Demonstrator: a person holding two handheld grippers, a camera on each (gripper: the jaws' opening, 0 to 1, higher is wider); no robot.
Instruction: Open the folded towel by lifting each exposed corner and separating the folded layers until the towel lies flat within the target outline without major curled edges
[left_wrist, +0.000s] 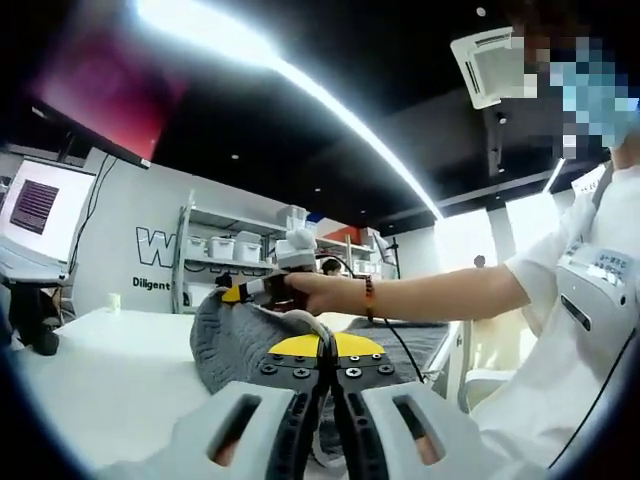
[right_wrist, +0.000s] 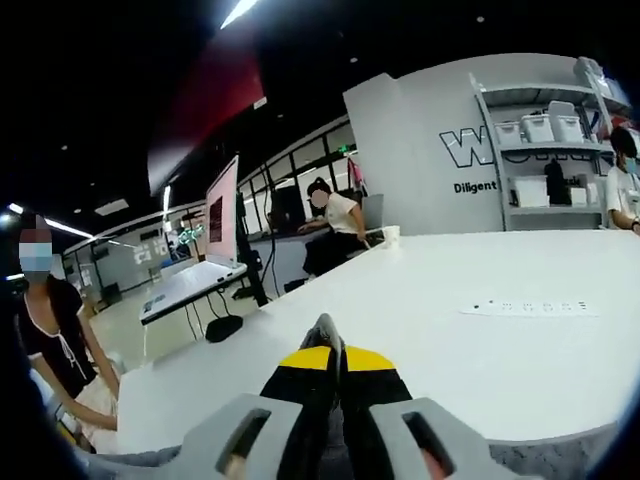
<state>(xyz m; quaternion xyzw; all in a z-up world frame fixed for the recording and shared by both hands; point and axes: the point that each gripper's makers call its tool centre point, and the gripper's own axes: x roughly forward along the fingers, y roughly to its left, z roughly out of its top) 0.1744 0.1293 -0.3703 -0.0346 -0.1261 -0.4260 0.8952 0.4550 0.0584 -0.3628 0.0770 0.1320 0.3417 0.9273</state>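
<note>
both jaws of the left gripper (left_wrist: 325, 352) are seen pressed together, with grey towel (left_wrist: 232, 335) cloth pinched at the yellow-and-black tips. the towel is a thick, ribbed, soft grey heap, raised in a rounded hump off the white table (left_wrist: 110, 385); it is draped from those tips up to the right gripper (left_wrist: 235, 290), which is seen at the top of the hump with its yellow-tipped jaws closed on the cloth. that gripper is held by a hand (left_wrist: 310, 290) on a bare arm with one beaded bracelet (left_wrist: 369, 296); the person wears a white short-sleeved top.

in the right gripper view, the two jaws of the right gripper (right_wrist: 328, 345) are shut, grey at the base, black with yellow pads toward the tips; a strip of grey cloth is seen between them low down, and grey towel (right_wrist: 560, 462) edges lie just beside the bases on either side. beyond the towel, the table (right_wrist: 480, 360) is smooth, matt and white, with one flat white power strip (right_wrist: 528, 308) lying well apart from the towel. one paper cup (right_wrist: 390, 234) stands at the far edge of the table. past it, one grey metal shelf rack (right_wrist: 545, 150) carries several pale plastic boxes, and one monitor (right_wrist: 222, 215) stands on a separate desk to the side of the table.
</note>
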